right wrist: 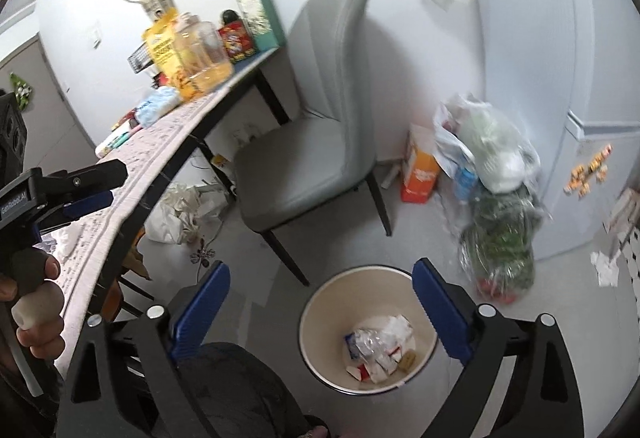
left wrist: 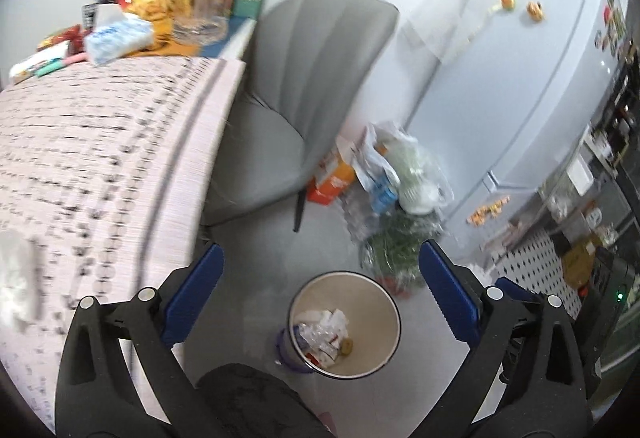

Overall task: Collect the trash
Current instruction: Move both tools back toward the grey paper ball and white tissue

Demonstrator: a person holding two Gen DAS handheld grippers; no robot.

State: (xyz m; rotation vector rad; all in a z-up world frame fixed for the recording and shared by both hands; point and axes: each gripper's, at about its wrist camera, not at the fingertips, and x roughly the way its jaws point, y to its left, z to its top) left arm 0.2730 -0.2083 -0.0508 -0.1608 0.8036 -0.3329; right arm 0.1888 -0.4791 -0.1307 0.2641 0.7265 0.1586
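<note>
Hovering over the bin [right wrist: 368, 326], both the right tool [right wrist: 320, 302] and left tool [left wrist: 320, 286] gape empty; wrappers [right wrist: 378, 352] lie inside. Blurred swinging risks clipping the tabletop [left wrist: 100, 158] edge.

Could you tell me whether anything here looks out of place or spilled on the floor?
Yes. A crumpled white scrap lies loose on the floor by the fridge, outside the bin. Limp white bags are heaped under the table. Nothing looks spilled, and both grippers are open and empty.
</note>
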